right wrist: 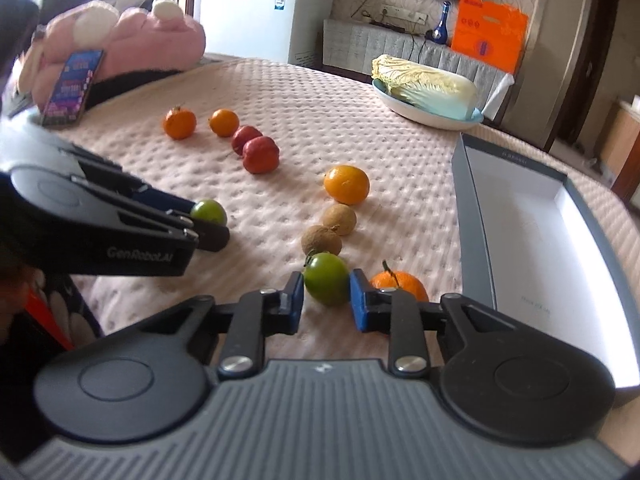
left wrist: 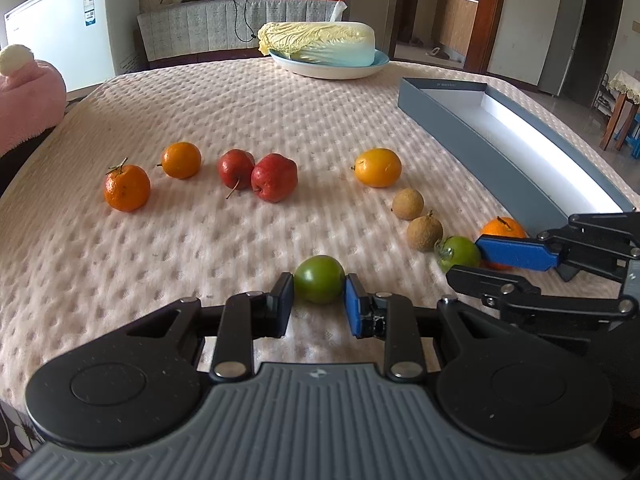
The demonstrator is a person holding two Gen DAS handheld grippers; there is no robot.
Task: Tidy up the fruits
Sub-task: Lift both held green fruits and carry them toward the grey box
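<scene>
The long grey cardboard box with a white inside (left wrist: 472, 120) lies empty at the right of the desk with the pink bumpy cloth (left wrist: 240, 120); every fruit sits outside it. The white shallow bowl (left wrist: 332, 70) at the far edge holds a pale napa cabbage (left wrist: 320, 42). The left gripper (left wrist: 319, 304) has its fingers closed on one round green fruit (left wrist: 320, 279). The right gripper (right wrist: 326, 300) has its fingers clamped on a second green fruit with a stem (right wrist: 326, 278), just beside a small orange mandarin (right wrist: 400, 284) near the box.

A quilted pink cover (left wrist: 240, 112) carries scattered fruit, a cabbage dish (left wrist: 332, 68), and a grey box (left wrist: 480, 120).
</scene>
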